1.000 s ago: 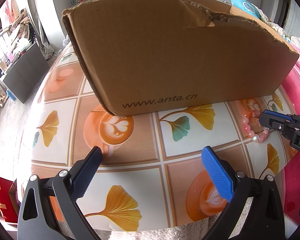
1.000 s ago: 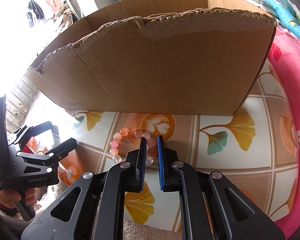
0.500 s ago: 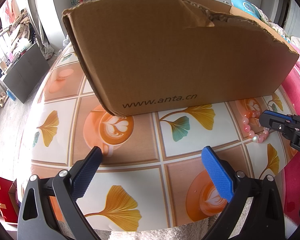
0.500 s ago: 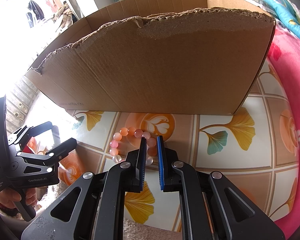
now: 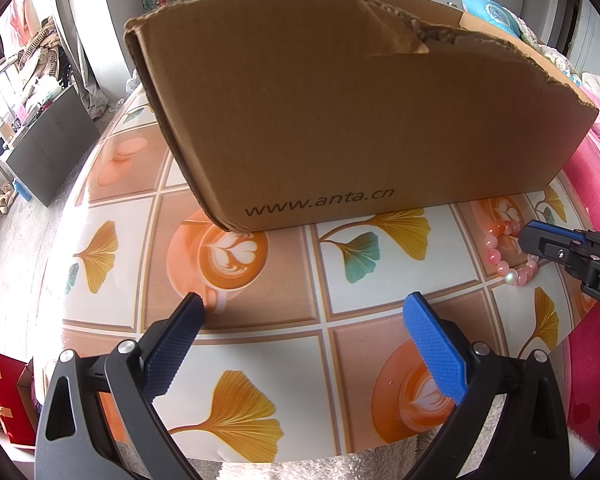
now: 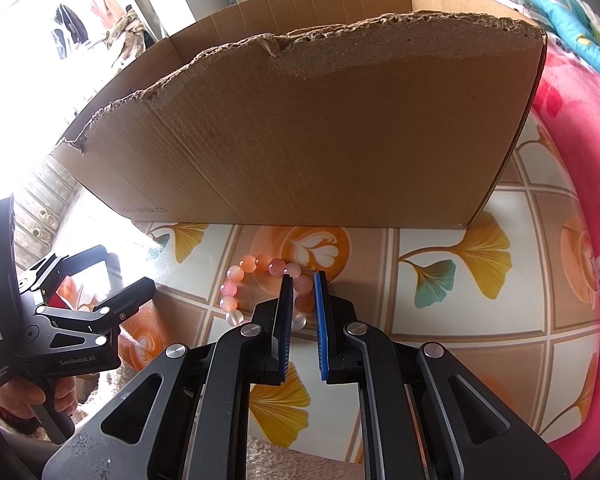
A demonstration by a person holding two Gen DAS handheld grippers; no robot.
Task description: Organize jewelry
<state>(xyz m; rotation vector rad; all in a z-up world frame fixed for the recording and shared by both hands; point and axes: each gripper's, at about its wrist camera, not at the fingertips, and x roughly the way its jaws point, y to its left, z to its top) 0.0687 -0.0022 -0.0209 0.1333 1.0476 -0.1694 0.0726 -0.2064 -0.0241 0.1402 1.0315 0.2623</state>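
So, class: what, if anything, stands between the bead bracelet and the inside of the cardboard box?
The box's near wall rises between them. The bracelet lies on the table just in front of it, the right gripper closed on its beads, so it must go over the torn top edge.

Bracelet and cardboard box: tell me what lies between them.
Nothing: only bare tablecloth, a printed latte cup, separates bracelet from cardboard box, per the right wrist view.

The right hand-held gripper (image 6: 302, 280) covers the bracelet's (image 6: 236, 276) five-o'clock beads; the box's (image 6: 300, 128) inside is hidden.
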